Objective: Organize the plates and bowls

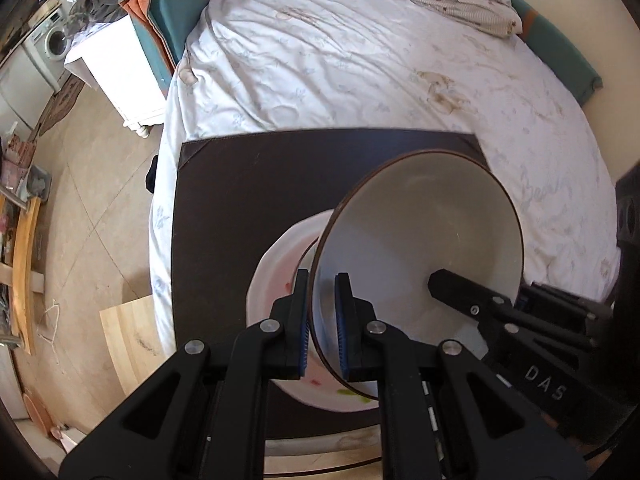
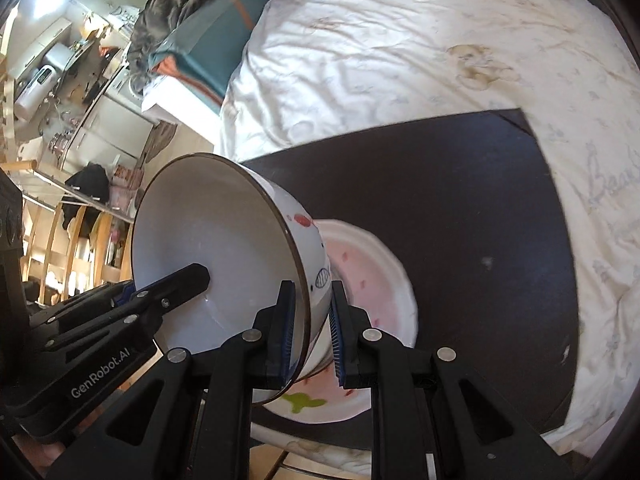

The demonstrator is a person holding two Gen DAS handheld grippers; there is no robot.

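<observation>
My left wrist view looks steeply down along the left gripper (image 1: 323,320), close above the dark mat (image 1: 240,200) lying on the bed (image 1: 340,72). Floor runs along its left edge. My right wrist view looks down along the right gripper (image 2: 311,332), equally close, tilted more toward the room at left. Both views share the bowl (image 1: 420,240), the plate (image 2: 372,276) under it, the mat and the bedsheet. Each view catches the opposite gripper reaching into the bowl.
</observation>
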